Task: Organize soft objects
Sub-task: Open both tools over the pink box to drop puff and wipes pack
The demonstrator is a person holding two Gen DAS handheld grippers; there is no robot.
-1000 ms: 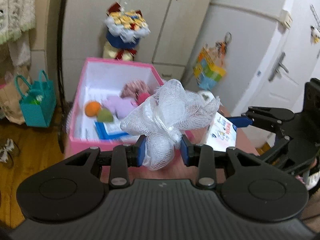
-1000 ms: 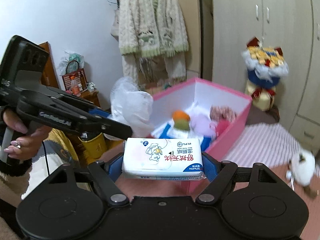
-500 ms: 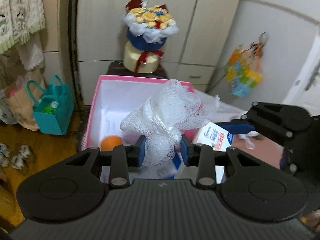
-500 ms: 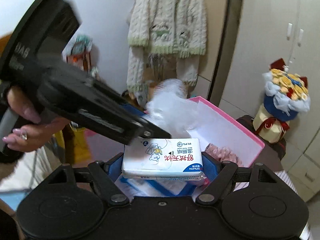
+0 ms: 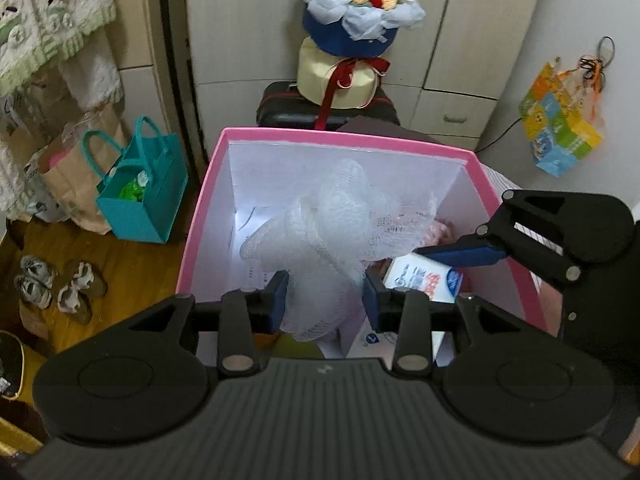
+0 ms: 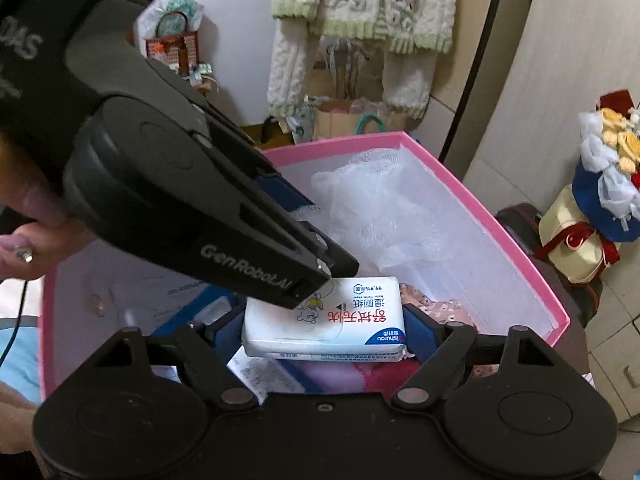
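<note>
Mesh filled the middle of the left wrist view: a white bath pouf (image 5: 332,240) sat pinched between the blue pads of the left gripper (image 5: 324,300), its jaws closed narrowly on the lower folds while the rest billowed above. It hung over the open pink box (image 5: 200,216), inside the line of the rim. The right gripper (image 6: 326,330) had its jaws closed on a white pack of wet wipes (image 6: 328,324) (blue corner, red characters), held flat and also over the box, low near the front wall. In the right wrist view the left gripper crossed just above the pack's left end. Under the pack lay something pink and a floral patterned piece; I could not tell what they were. Behind the box stood a flower bouquet (image 5: 356,8), and a teal bag (image 5: 144,200) sat on the wooden floor to the left.
</note>
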